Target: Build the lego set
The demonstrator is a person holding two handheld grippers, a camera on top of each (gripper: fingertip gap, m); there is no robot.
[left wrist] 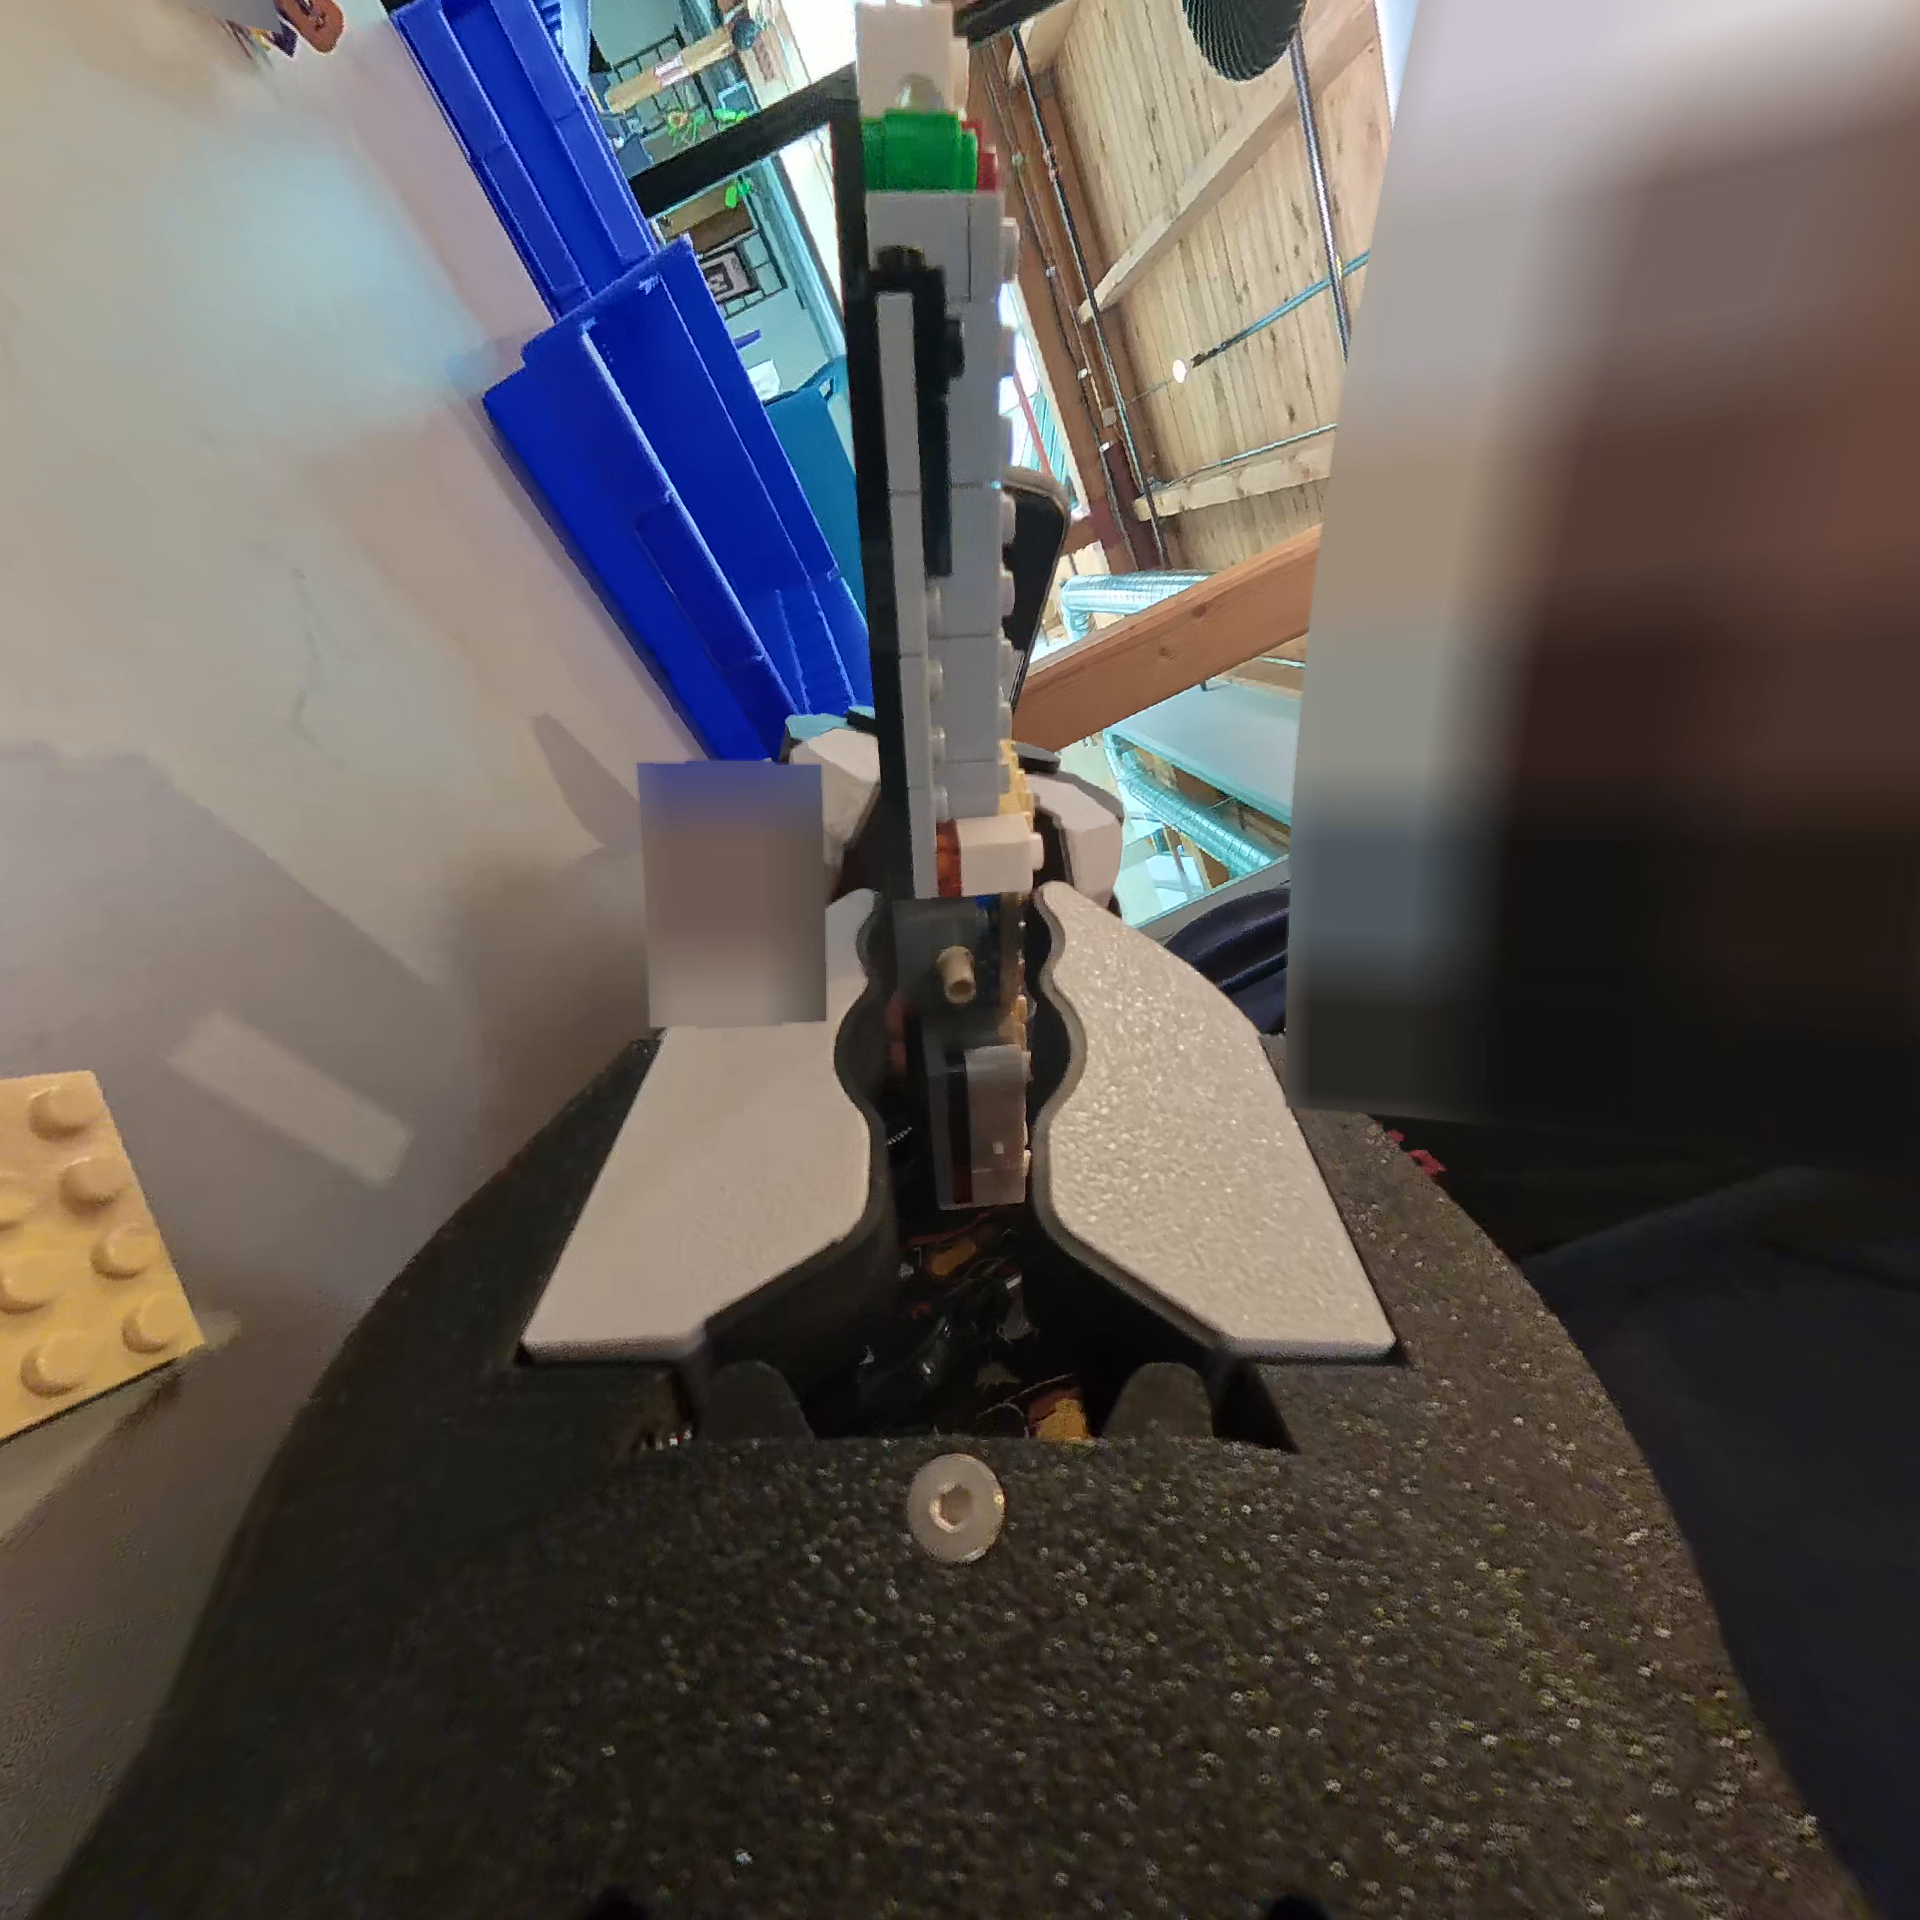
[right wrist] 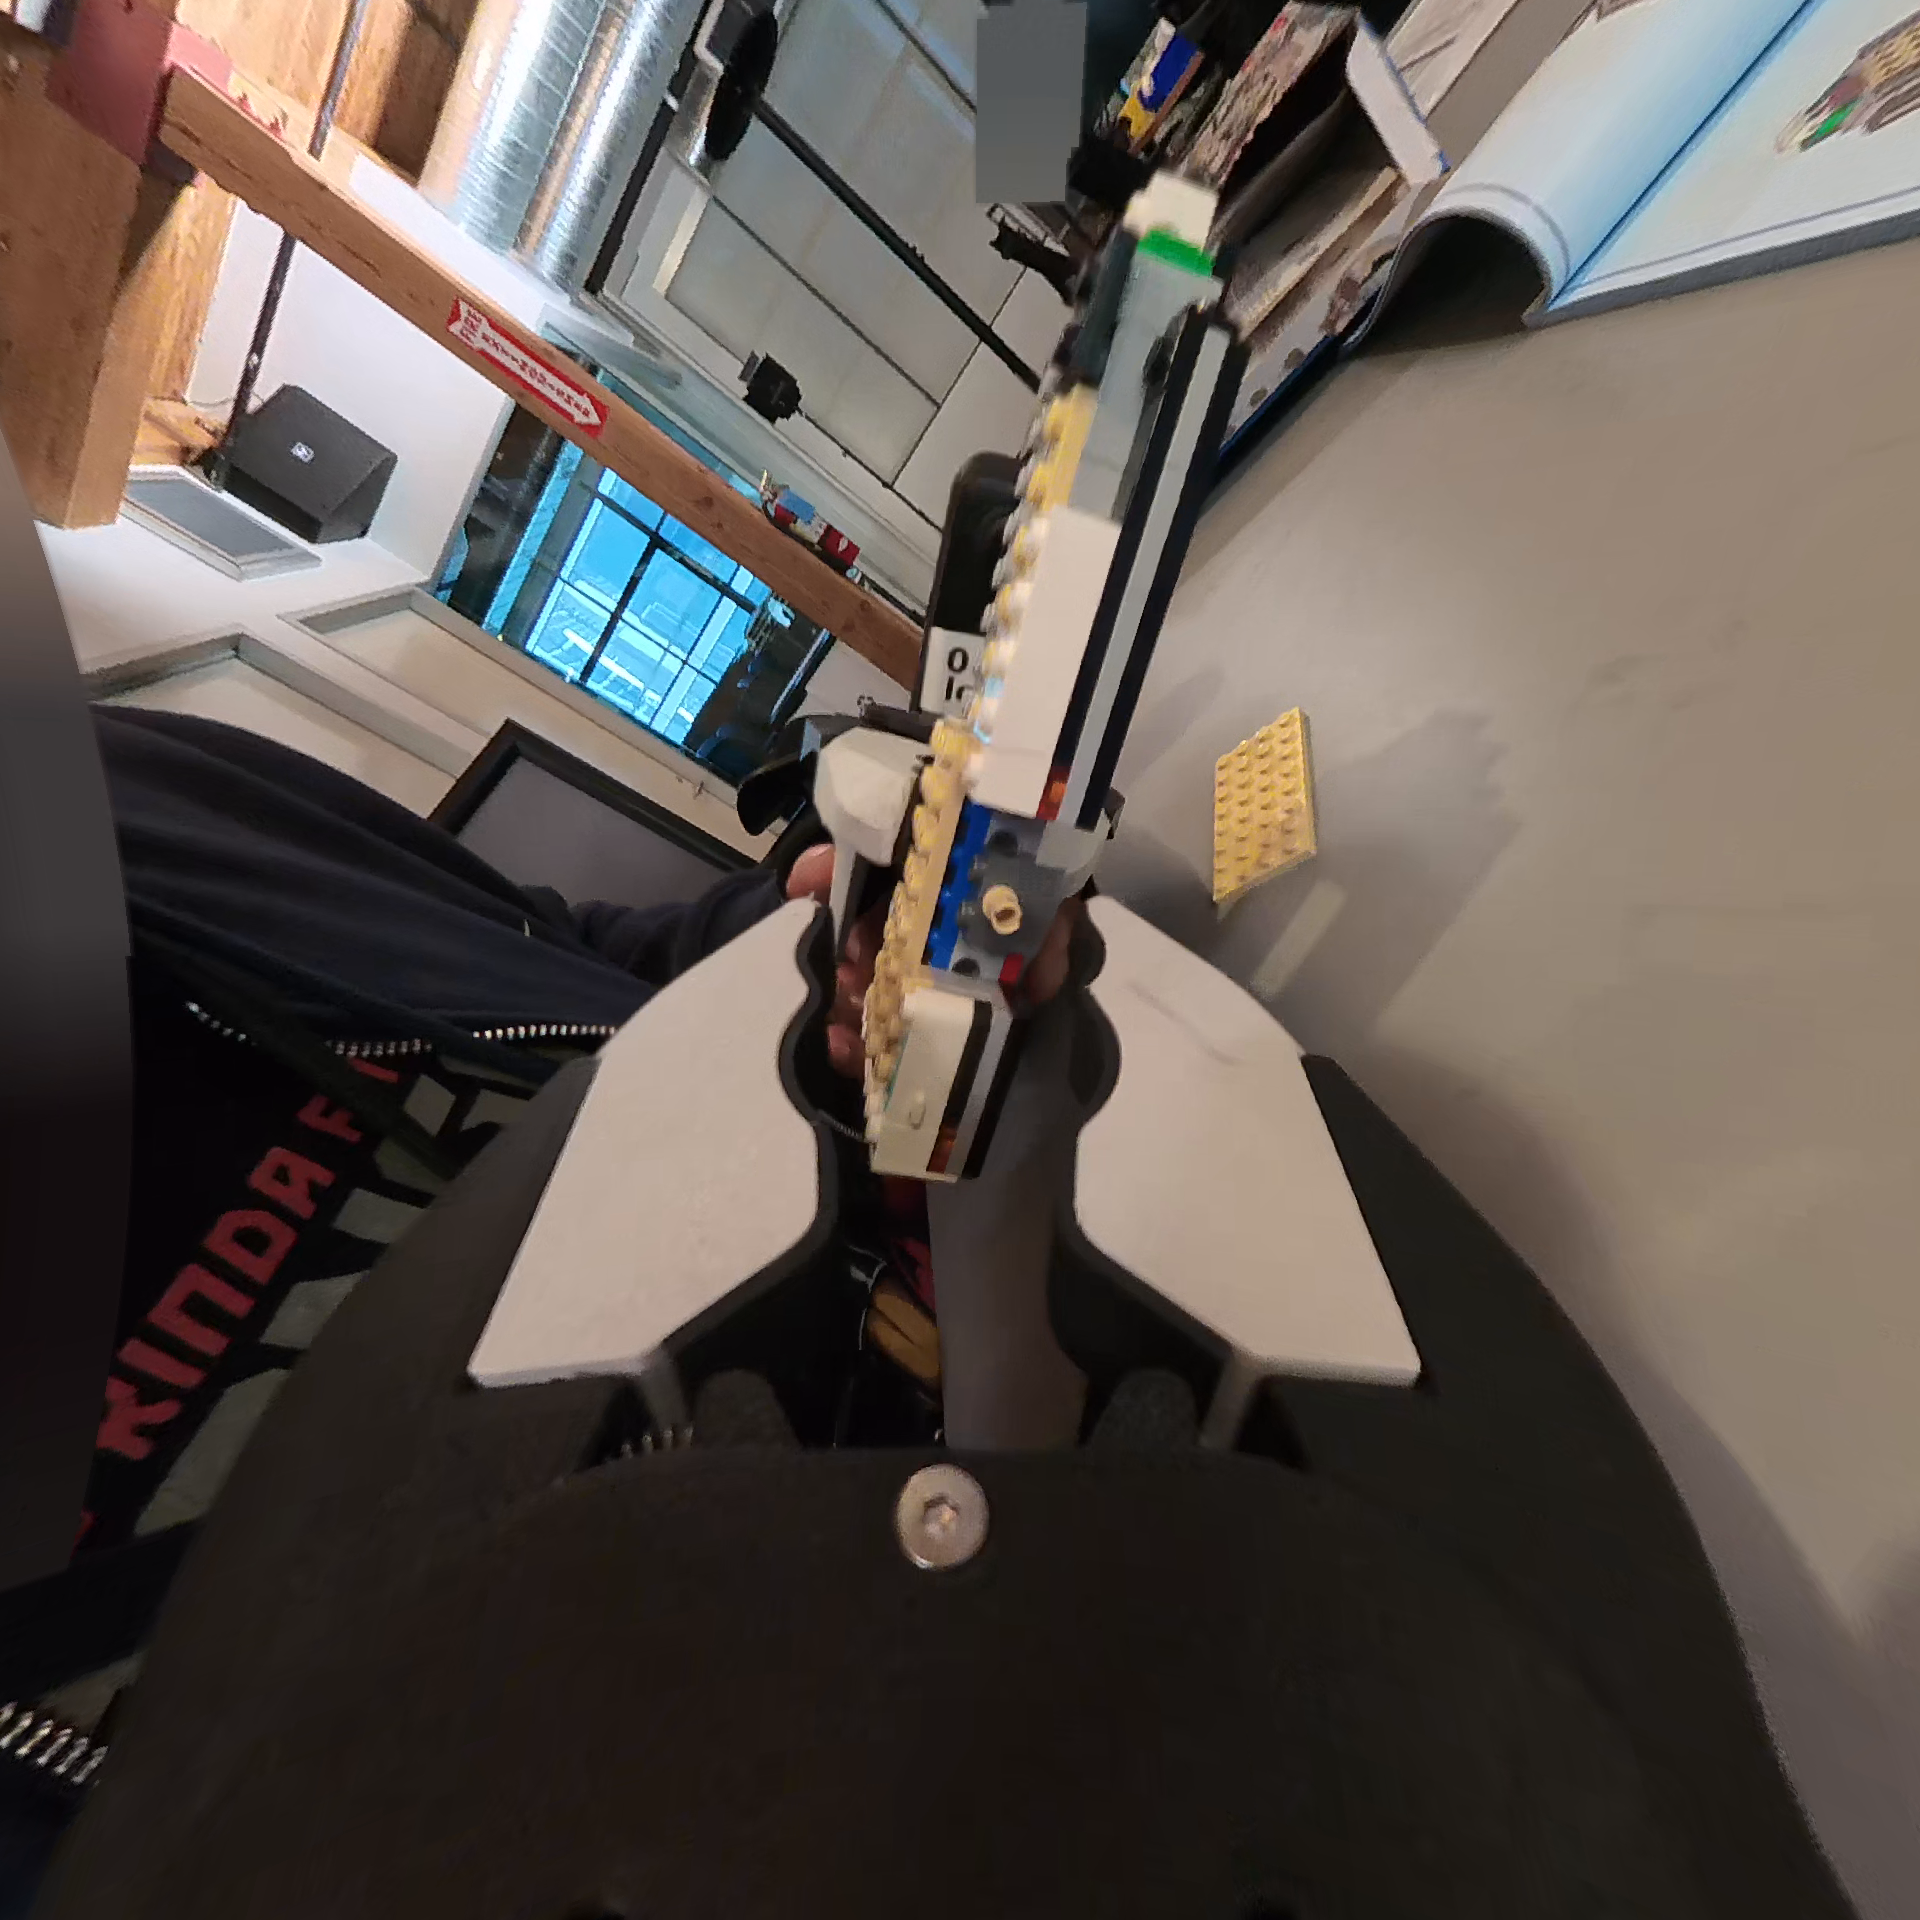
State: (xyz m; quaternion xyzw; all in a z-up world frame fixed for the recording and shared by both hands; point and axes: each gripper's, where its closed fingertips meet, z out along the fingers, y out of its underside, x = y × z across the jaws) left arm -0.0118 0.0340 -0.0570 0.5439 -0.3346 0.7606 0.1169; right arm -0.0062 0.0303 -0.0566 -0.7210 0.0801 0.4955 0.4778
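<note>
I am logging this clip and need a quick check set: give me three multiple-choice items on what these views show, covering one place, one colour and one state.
1. Where is the loose tan studded plate?
A. Flat on the grey table
B. Between the right gripper's fingers
C. On top of the open booklet

2. What colour is the brick just under the white piece at the far tip of the brick model?
A. Orange
B. Green
C. Purple

3. How does the right gripper stand around the model?
A. Shut tight on it
B. Open, with space on both sides
C. Far away from it

Answers:
1 A: the tan studded plate lies alone on the grey table.
2 B: a green brick sits under the white tip of the brick model.
3 B: the right gripper straddles the model, with gaps at both fingers.
</note>
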